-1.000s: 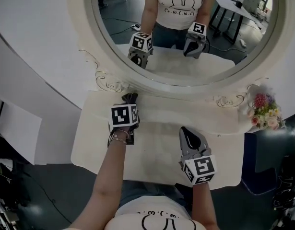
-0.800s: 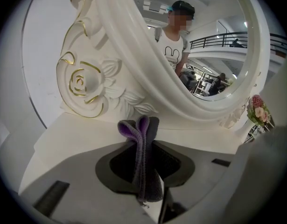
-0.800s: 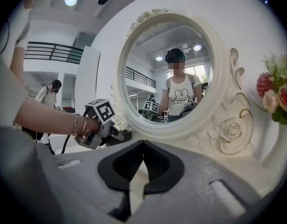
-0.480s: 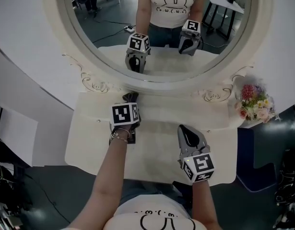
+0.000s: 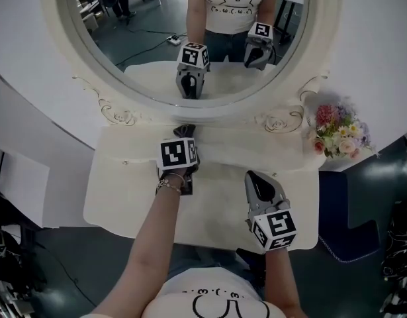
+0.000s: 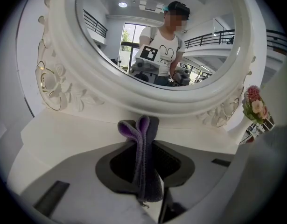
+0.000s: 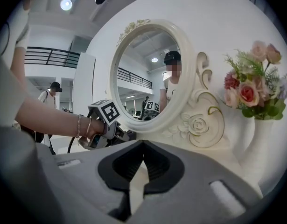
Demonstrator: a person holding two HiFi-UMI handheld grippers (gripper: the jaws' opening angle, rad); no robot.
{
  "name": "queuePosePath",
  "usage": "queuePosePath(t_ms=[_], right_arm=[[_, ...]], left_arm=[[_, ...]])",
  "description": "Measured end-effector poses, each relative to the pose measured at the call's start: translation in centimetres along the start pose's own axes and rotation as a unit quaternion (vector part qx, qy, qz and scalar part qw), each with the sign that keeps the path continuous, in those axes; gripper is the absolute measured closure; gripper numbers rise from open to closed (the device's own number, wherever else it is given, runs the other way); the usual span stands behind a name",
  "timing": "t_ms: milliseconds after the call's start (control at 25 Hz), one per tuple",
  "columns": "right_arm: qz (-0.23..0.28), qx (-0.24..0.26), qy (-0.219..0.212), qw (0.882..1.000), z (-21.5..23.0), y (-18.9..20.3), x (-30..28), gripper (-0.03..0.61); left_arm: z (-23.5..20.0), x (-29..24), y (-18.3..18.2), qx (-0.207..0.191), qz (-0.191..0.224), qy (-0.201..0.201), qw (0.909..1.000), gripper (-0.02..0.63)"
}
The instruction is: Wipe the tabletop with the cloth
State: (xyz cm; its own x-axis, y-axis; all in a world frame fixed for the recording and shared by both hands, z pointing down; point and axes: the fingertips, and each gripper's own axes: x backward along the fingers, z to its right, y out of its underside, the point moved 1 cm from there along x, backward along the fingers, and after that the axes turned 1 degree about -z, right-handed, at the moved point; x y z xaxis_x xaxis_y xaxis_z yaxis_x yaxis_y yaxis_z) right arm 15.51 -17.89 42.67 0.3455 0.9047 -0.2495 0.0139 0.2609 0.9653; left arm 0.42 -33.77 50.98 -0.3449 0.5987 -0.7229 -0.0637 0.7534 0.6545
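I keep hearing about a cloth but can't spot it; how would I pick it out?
Find the big round mirror over the cream table. Just below its frame, the left tool pinches the cloth: a small grey-purple fold, the only dark, soft thing against all that cream.

The right gripper (image 7: 143, 146) fills the lower frame, its grey jaws closed tip to tip over the cream tabletop (image 7: 135, 188). At left-centre is the left gripper (image 7: 127, 135), at centre a white ornate oval mirror (image 7: 148, 73), and at right pink flowers in a white vase (image 7: 253, 85).
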Motion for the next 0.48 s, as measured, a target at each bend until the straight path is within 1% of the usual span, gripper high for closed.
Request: queuePosePath(t_ms=[160, 480], right_arm=[[0.003, -0.010, 0.008, 1.000, 1.6, 0.5, 1.7, 0.578], [0.008, -0.030, 0.032, 0.999, 5.0, 1.6, 4.9, 0.578]], left_arm=[[2.7, -0.3, 0.5, -0.003, -0.004, 0.000, 1.0000, 0.523], [8.7, -1.4, 1.2, -0.007, -0.015, 0.017, 0.9997, 0.523]])
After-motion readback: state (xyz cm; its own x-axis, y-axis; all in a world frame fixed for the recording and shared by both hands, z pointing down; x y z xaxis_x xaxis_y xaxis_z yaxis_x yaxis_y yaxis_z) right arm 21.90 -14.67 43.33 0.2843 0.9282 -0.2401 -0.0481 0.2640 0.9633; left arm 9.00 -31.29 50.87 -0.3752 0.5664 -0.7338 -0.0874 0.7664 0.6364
